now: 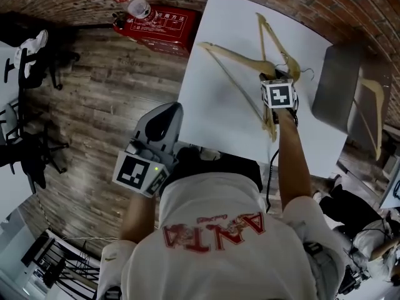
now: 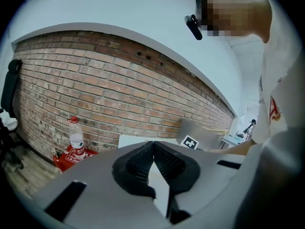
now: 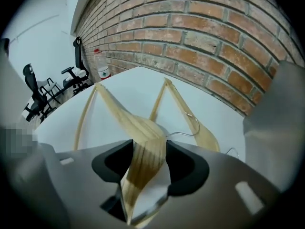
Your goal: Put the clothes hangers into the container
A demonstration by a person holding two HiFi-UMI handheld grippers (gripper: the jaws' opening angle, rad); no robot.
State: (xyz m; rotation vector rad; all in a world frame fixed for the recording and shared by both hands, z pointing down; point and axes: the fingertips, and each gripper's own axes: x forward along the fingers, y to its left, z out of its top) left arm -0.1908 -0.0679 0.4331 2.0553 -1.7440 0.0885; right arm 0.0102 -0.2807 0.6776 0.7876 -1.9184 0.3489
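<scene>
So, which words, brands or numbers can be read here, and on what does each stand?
"ANTA": red letters on the person's white shirt, upside down in the head view.
Small script by those letters: too blurred to read.
White print on the red box: too small to read.
Label on the bottle: too blurred to read.

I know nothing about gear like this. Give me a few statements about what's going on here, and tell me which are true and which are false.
1. A wooden hanger sits between the right gripper's jaws. True.
2. The left gripper's jaws stand wide apart. False: they are together, with nothing in them.
3. A second hanger lies on the white table. True.
4. The grey container is empty. False: a third hanger already lies in it.
5. The bottle stands on the table. False: it stands on a red box on the floor.
</scene>
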